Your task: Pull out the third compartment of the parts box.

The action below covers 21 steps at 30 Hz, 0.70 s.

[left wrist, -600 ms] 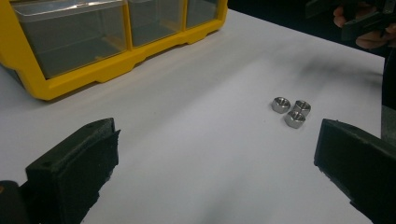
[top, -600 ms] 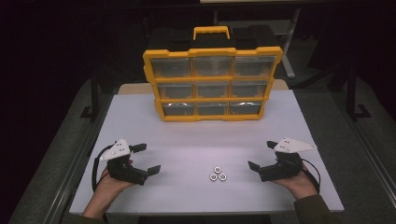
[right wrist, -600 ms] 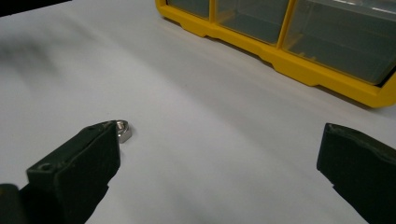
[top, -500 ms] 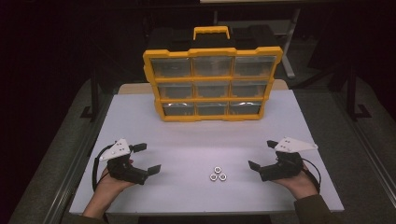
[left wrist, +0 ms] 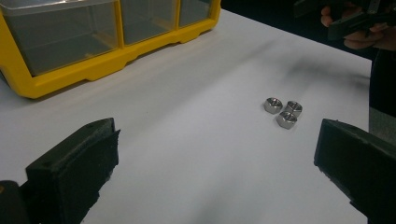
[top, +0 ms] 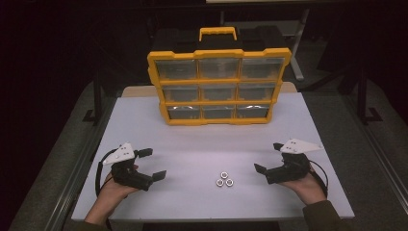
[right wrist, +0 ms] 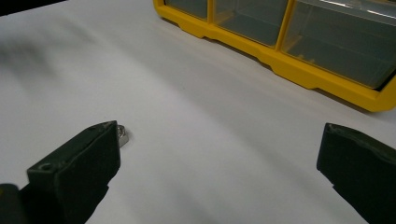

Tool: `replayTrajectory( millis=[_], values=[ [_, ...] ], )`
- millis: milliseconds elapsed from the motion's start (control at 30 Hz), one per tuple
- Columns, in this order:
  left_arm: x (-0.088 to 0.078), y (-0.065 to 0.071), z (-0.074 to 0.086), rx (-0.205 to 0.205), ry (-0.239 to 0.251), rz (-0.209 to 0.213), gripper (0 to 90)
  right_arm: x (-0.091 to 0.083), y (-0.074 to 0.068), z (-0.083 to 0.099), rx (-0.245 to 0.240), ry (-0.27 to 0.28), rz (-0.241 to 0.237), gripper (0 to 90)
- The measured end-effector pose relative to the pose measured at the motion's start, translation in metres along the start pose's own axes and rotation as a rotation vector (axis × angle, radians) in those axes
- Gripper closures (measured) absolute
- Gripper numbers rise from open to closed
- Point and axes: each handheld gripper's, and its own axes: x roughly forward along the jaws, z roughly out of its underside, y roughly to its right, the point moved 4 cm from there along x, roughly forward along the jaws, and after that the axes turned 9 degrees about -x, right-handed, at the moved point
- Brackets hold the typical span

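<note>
Nothing has shifted over the last moment: our left hand-held gripper (top: 153,163) and right hand-held gripper (top: 269,157) rest at the near corners of the worktop (top: 202,139) as before, both with jaws spread wide and empty. The three nuts (top: 224,179) sit in a touching cluster near the front edge, between the two. The yellow drawer box (top: 219,86) stands upright at the far edge. We judge the pick-up has not begun.

A dim workshop or lab: a white worktable (top: 192,144) bears a yellow parts organizer (top: 219,86), with metal stands behind the organizer.
</note>
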Motion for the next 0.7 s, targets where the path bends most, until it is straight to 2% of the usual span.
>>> replayTrajectory(
  millis=[500, 700],
  values=[
    [0.004, 0.002, 0.000, -0.005, -0.015, -0.003, 0.0, 0.008, 0.001, -0.012, -0.006, 0.008, -0.006, 0.0],
    [0.003, 0.003, 0.000, 0.010, -0.015, -0.005, 0.0, 0.014, 0.004, -0.018, -0.005, 0.011, -0.009, 0.0]
  ],
)
